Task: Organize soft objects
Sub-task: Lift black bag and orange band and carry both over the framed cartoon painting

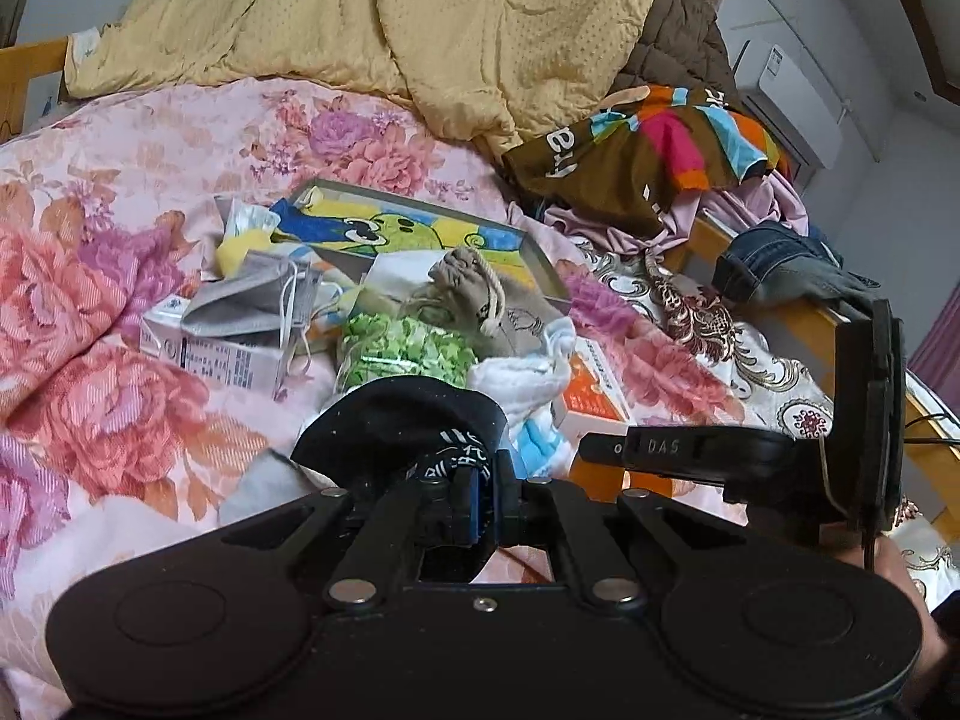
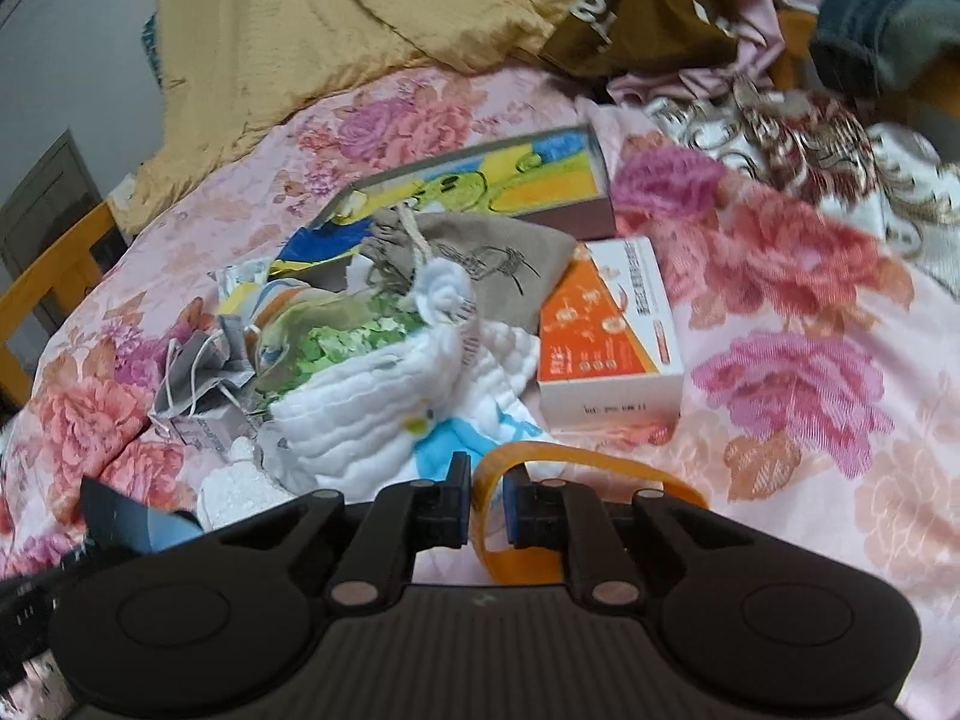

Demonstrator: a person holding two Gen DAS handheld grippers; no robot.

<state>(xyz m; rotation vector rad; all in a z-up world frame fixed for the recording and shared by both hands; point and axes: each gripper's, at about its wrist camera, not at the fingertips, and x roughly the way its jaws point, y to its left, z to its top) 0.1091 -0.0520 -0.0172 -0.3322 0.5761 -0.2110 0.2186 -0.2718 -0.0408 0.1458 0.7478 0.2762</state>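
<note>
- Your pink floral bedspread fills both views, with a tan quilted blanket across the upper frame.
- Mid-frame lies the clutter: a white padded cloth, an orange-and-white carton, a grey drawstring pouch.
- Your left gripper is clamped on a black printed cloth, low centre.
- Your right gripper pinches an orange ribbon loop, bottom centre.

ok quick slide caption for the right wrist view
Right gripper closed on an orange band, cluttered floral bedspread beyond.
</note>
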